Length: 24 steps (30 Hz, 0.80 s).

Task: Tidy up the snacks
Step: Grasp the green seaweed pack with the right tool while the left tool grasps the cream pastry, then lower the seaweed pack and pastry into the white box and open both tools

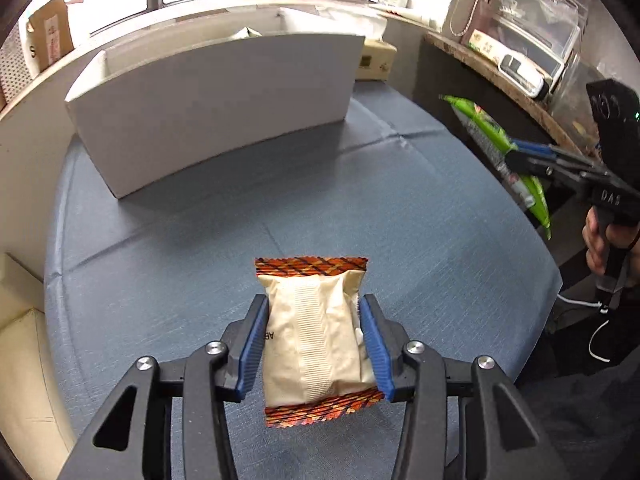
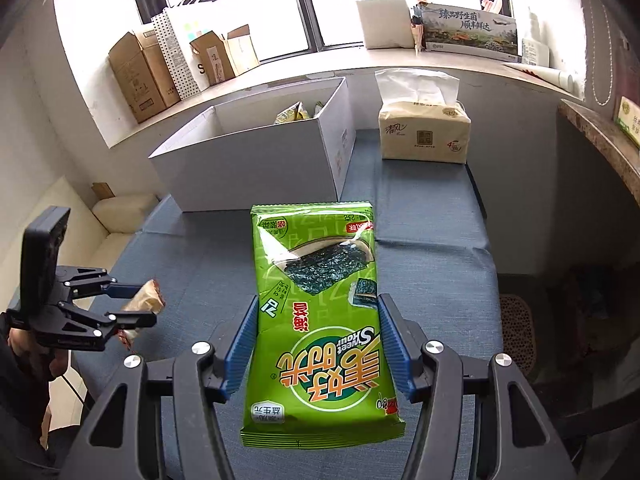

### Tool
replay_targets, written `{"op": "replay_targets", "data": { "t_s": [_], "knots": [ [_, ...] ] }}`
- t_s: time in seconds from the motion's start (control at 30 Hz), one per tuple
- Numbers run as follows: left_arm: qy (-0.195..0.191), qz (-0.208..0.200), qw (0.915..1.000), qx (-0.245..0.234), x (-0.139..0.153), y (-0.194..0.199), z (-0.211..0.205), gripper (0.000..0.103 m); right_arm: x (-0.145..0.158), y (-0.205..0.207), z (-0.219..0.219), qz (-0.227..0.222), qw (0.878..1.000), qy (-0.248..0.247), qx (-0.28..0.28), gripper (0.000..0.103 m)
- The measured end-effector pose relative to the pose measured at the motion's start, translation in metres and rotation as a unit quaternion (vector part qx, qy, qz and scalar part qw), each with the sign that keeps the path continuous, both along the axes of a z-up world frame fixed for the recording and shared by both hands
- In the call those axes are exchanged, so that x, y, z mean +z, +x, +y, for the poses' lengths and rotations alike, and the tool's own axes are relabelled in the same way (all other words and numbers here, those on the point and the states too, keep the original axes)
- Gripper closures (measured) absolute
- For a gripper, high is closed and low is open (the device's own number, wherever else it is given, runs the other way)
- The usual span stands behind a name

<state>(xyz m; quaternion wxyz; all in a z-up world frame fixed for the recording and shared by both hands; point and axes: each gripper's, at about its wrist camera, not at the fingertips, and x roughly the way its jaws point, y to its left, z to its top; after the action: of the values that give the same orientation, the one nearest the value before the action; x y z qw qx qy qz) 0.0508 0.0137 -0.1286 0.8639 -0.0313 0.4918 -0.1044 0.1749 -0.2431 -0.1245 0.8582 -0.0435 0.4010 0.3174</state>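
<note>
My left gripper point(image 1: 314, 312) is shut on a cream snack packet with orange plaid ends point(image 1: 316, 336), held above the blue tablecloth. It also shows in the right wrist view point(image 2: 138, 308) at the left. My right gripper point(image 2: 316, 312) is shut on a green seaweed snack bag point(image 2: 316, 320), held above the table; the bag also shows in the left wrist view point(image 1: 496, 148) at the right. A white open box point(image 2: 256, 152) stands at the table's far side with a few snack packets point(image 2: 294, 114) inside; its front wall fills the left wrist view point(image 1: 216, 108).
A tissue pack point(image 2: 424, 132) stands right of the box. Cardboard boxes point(image 2: 140, 76) and a paper bag line the window sill. A cream sofa point(image 2: 120, 212) sits left of the table. A wooden shelf point(image 2: 600, 144) runs along the right.
</note>
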Motion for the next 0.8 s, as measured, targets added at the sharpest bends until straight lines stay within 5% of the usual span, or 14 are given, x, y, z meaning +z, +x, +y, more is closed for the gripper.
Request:
{"op": "replay_targets", "data": {
  "t_s": [0.37,0.6,0.8],
  "knots": [
    [-0.024,-0.125,0.9886,0.081,0.121,-0.013,0.044,0.052,0.04,0.011,0.038,-0.031,0.998,0.041,0.035,0.04],
    [-0.019,-0.164,0.9789,0.12,0.168,0.068,0.07,0.052,0.093,0.057,0.077,-0.061,0.995,0.066,0.036,0.04],
    [-0.015,-0.152,0.9766,0.152,0.159,0.162,0.091,0.052,0.119,0.121,0.118,-0.048,0.995,0.089,0.014,0.04]
  ]
}}
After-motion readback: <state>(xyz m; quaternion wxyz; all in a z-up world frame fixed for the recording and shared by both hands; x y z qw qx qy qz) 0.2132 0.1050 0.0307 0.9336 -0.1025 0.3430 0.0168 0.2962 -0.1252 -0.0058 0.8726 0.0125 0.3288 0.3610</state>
